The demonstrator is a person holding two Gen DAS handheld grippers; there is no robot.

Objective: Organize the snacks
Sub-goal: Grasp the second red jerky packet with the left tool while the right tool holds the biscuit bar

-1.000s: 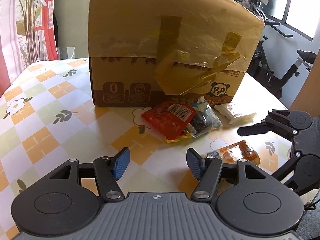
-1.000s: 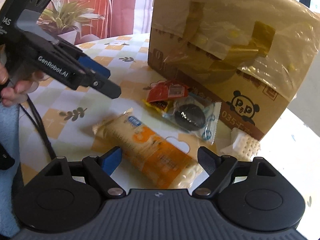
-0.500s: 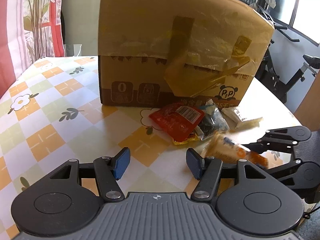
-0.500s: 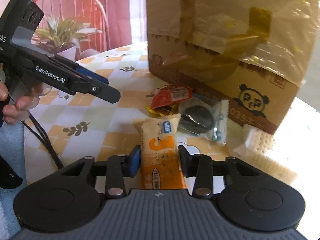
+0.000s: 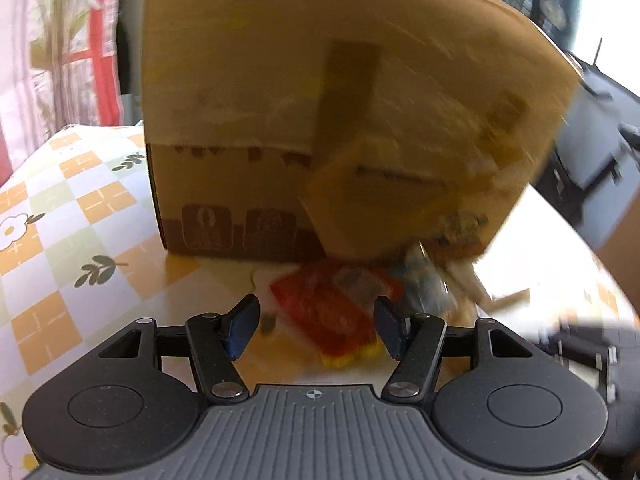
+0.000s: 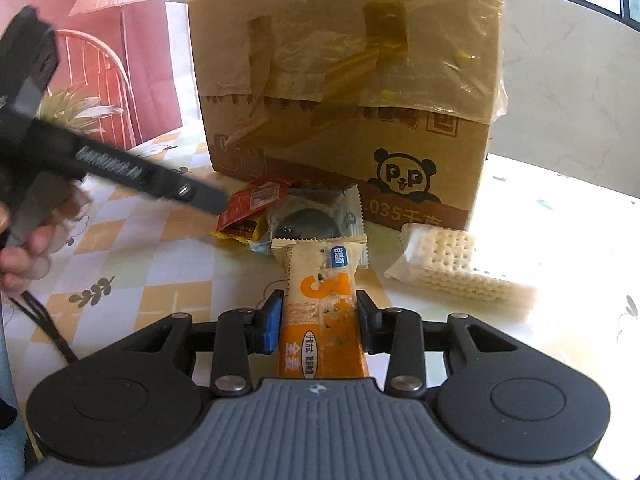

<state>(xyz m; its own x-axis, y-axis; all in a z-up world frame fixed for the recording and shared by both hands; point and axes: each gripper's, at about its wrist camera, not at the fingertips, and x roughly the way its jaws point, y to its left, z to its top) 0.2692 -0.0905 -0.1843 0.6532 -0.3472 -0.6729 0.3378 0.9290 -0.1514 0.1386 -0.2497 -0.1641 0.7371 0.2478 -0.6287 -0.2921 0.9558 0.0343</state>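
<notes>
My right gripper is shut on an orange-and-cream biscuit packet and holds it above the table, pointing at the cardboard box. A red snack packet, a clear packet with a dark cookie and a packet of white crackers lie in front of the box. My left gripper is open and empty, its jaws on either side of the red packet. The left wrist view is blurred. The box fills that view.
The table has a checked orange, green and white cloth. The left gripper's body and the hand holding it show at the left of the right wrist view. A red chair stands behind the table.
My right gripper closed on the biscuit packet and lifted it toward the box. My left gripper moved forward to the red packet.
</notes>
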